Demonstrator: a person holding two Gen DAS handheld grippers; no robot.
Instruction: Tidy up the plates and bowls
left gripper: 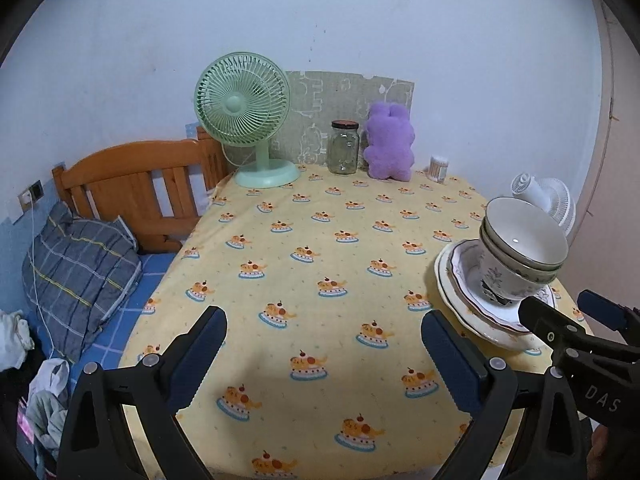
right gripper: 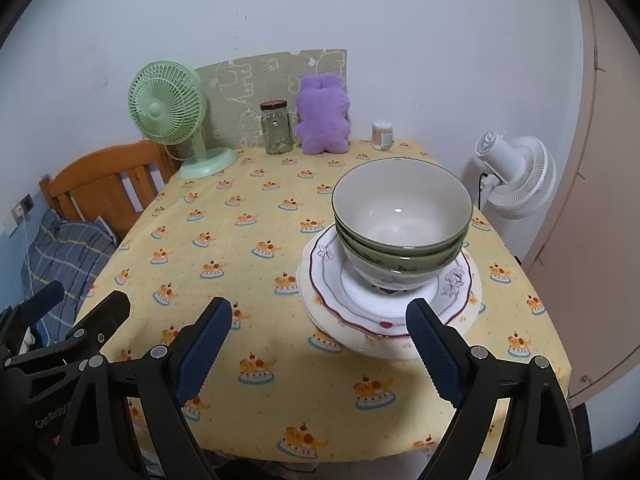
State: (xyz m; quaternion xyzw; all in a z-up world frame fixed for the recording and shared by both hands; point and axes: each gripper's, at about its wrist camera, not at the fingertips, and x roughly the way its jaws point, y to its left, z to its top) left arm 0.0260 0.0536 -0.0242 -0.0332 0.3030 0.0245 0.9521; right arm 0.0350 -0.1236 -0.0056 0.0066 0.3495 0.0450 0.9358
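Observation:
Three nested bowls (right gripper: pixel 400 208), the upper two green outside and the lowest white with flowers, stand on a maroon-rimmed white plate (right gripper: pixel 452 280). That plate lies on a larger cream plate (right gripper: pixel 360 344). The pile sits on the right of the yellow-clothed table (left gripper: pixel 320 240). My right gripper (right gripper: pixel 320 308) is open and empty, just short of the plates' near edge. My left gripper (left gripper: pixel 324 320) is open and empty over bare cloth, left of the bowls (left gripper: pixel 520 240) and plates (left gripper: pixel 464 276). The two grippers hang side by side, and each shows in the other's view: right gripper (left gripper: pixel 558 302), left gripper (right gripper: pixel 88 294).
Along the back wall stand a green desk fan (left gripper: pixel 244 120), a glass jar (left gripper: pixel 343 148), a purple plush toy (left gripper: pixel 390 144) and a small swab container (left gripper: pixel 439 168). A white fan (right gripper: pixel 516 176) is off the table's right side. A wooden bed (left gripper: pixel 132 184) with a pillow (left gripper: pixel 76 264) lies left.

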